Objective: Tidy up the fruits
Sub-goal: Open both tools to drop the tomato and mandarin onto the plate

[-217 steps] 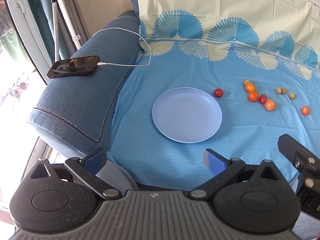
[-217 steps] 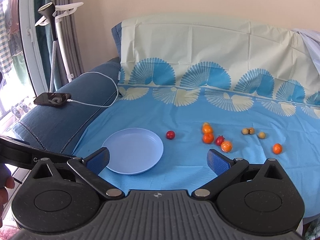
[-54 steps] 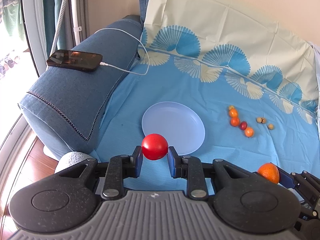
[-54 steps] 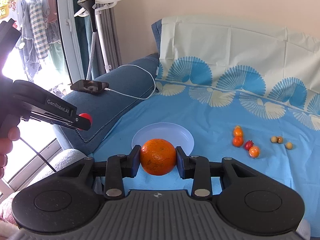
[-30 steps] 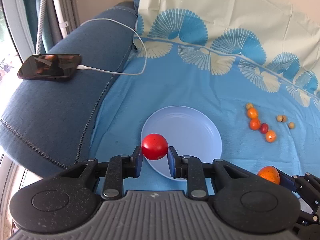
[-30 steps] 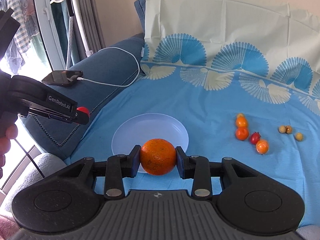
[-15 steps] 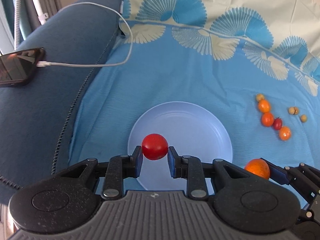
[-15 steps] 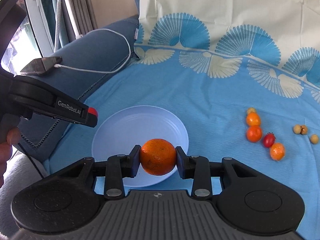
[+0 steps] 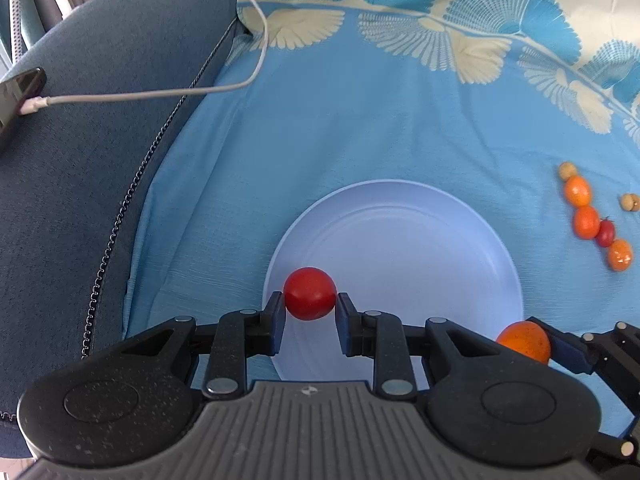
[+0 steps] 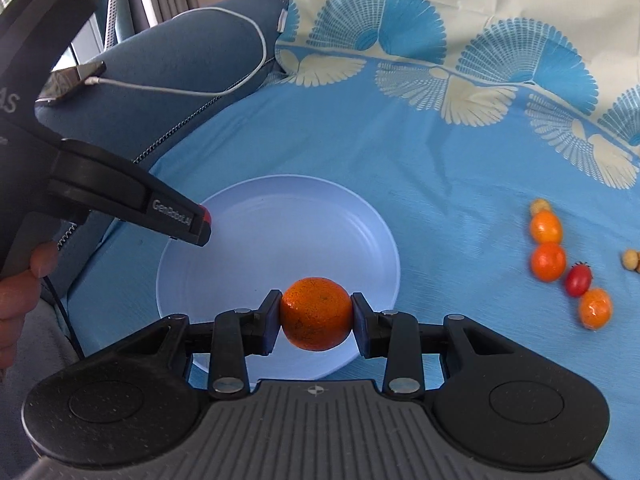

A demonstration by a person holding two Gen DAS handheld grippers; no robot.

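Observation:
My left gripper (image 9: 310,312) is shut on a red tomato (image 9: 309,293) and holds it over the near left rim of the pale blue plate (image 9: 420,240). My right gripper (image 10: 315,322) is shut on an orange (image 10: 315,313) and holds it over the plate's (image 10: 260,220) near edge. The orange also shows at the lower right of the left wrist view (image 9: 523,341). The left gripper (image 10: 198,226) shows at the left of the right wrist view, the tomato just peeking out.
A row of small oranges (image 10: 547,261), a cherry tomato (image 10: 578,279) and several tan fruits (image 10: 630,259) lies on the blue cloth right of the plate. A phone (image 10: 68,78) with a white cable (image 9: 160,92) rests on the sofa arm at left.
Both grippers have moved forward and down toward the plate, still holding their fruits. The plate now fills more of both views.

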